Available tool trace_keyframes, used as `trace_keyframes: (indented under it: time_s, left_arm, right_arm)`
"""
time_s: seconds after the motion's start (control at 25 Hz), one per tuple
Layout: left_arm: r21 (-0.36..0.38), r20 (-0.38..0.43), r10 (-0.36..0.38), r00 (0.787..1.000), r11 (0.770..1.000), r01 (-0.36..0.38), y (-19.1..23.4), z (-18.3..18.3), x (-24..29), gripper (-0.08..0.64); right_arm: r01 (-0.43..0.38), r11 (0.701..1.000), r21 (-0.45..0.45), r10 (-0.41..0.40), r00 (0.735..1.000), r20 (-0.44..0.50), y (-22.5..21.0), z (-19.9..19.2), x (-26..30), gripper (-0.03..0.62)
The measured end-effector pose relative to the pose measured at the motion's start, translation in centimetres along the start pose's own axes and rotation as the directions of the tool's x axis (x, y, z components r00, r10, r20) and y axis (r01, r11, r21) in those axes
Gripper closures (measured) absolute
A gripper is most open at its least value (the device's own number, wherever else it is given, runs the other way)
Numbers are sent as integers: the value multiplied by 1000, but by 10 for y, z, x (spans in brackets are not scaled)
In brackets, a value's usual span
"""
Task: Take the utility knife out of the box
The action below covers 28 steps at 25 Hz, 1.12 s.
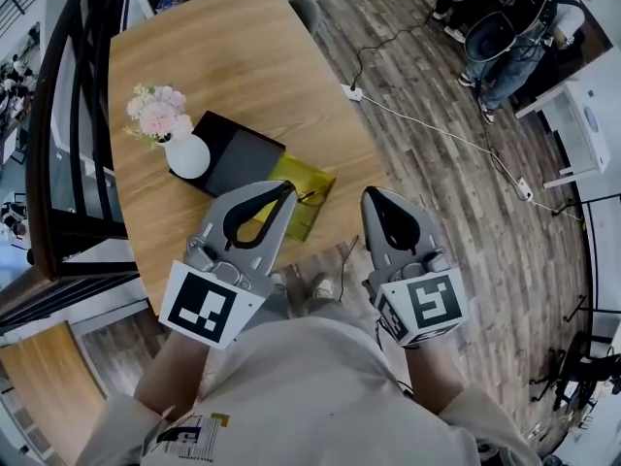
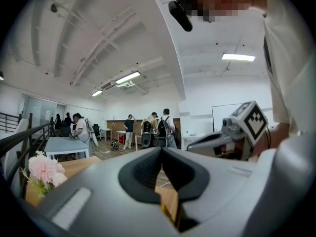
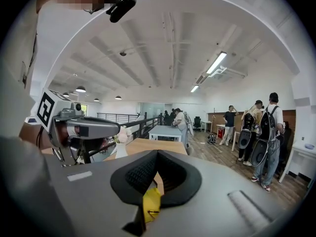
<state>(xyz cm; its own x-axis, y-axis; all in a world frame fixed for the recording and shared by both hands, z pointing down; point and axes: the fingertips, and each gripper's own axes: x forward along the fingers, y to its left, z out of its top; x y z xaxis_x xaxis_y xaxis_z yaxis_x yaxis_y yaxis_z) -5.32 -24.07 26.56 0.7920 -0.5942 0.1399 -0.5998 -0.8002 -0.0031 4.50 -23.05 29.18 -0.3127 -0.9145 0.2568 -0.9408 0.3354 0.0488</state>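
Head view: seemingly yellow box [image 1: 307,192] on table [image 1: 243,56].

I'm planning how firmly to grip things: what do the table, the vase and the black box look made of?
The table looks like wood or wood-look laminate, matte, with visible grain. The vase is probably glazed ceramic: smooth, white, opaque. The black box has a flat, dull finish, cardboard or plastic; I cannot tell which.
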Motion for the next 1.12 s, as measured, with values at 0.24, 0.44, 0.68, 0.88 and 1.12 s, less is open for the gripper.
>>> trace_keyframes:
  time_s: [0.24,0.44,0.68,0.88,1.12]
  left_arm:
    - [15,-30,10,1000,1000,-10,5,-16,28,557]
    - [50,-70,-4,998,999,8,17,-34,57,531]
    - [56,-159,-21,987,998,30,36,-85,95,509]
    - [93,-295,-16,955,995,45,44,-139,120,491]
    - [65,-434,-63,899,993,101,38,-198,145,466]
  right_arm:
    - [-30,997,68,31,999,-21,-22,-22,8,592]
    - [-51,993,104,57,997,-51,-36,-40,26,592]
    - [-83,984,160,97,992,-81,-42,-68,59,592]
    - [-84,981,175,105,988,-113,-50,-85,76,592]
    - [-65,983,174,92,985,-149,-74,-107,94,592]
